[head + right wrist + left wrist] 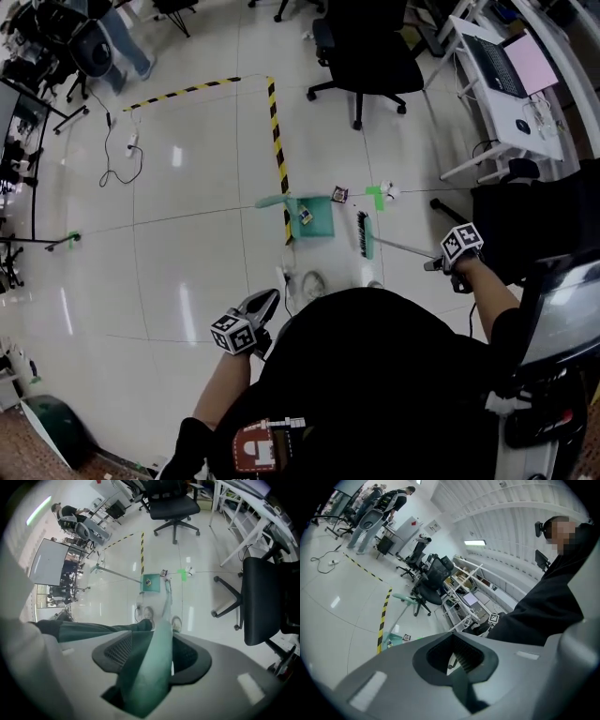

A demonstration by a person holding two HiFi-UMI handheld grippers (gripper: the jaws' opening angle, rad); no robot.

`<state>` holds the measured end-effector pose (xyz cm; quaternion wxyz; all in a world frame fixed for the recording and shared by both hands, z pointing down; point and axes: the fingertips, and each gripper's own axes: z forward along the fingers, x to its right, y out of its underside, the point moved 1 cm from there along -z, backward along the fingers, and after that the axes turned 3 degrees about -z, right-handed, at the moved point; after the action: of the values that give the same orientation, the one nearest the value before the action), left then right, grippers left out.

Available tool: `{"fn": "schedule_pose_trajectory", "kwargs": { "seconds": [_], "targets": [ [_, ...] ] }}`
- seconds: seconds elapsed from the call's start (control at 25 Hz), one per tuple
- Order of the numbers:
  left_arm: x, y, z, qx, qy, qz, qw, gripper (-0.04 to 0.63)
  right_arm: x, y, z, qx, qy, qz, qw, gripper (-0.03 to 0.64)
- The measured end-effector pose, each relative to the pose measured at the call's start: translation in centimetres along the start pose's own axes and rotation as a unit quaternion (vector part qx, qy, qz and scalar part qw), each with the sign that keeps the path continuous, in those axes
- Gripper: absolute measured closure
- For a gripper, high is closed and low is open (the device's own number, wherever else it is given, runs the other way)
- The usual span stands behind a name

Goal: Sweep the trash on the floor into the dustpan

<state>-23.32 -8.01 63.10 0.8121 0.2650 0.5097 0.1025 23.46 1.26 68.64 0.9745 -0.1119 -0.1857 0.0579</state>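
On the pale tiled floor [187, 253], just ahead of the person's shoes, lies one green dustpan [319, 220]. Its long handle rises away to the left. One small bit of trash [305, 216] sits inside the pan. Three more lie on the tiles just past its right corner: a black-and-white square card [339, 194], a green scrap [375, 198] and a white scrap [390, 190]. One broom [363, 234] rests with its bristle head just right of the pan, apart from it.

One line of yellow-and-black tape [278, 155] runs down to the pan's left edge. Two black chairs flank the spot, one [367, 52] beyond the trash and one [530, 220] close on the right. A white counter [506, 94] stands well off at upper right. To the left the tiles lie open.

Of the two claws, the right claw [439, 263] is clamped round the broom's green handle. The left claw [265, 302] hangs low at the person's side, well apart from the dustpan, its jaws drawn together on nothing.
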Motion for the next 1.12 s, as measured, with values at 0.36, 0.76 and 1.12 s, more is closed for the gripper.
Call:
{"fn": "schedule_pose_trajectory", "kwargs": {
  "seconds": [0.36, 0.76, 1.12],
  "targets": [
    [10.4, 4.3, 6.1, -0.002, 0.008, 0.058, 0.9983, 0.597, 6.6, 7.9, -2.5, 0.065, -0.058, -0.003, 0.996, 0.373],
    [25.5, 16.1, 8.1, 0.027, -0.016, 0.055, 0.998, 0.597, 12.5, 16.6, -3.7, 0.095, -0.123, -0.035, 0.987, 0.373],
    [27.1, 21.0, 0.9, 0.059, -0.049, 0.053, 0.9957, 0.597, 9.5, 22.7, -1.0, 0.089, -0.145, -0.051, 0.984, 0.371]
  ]
}}
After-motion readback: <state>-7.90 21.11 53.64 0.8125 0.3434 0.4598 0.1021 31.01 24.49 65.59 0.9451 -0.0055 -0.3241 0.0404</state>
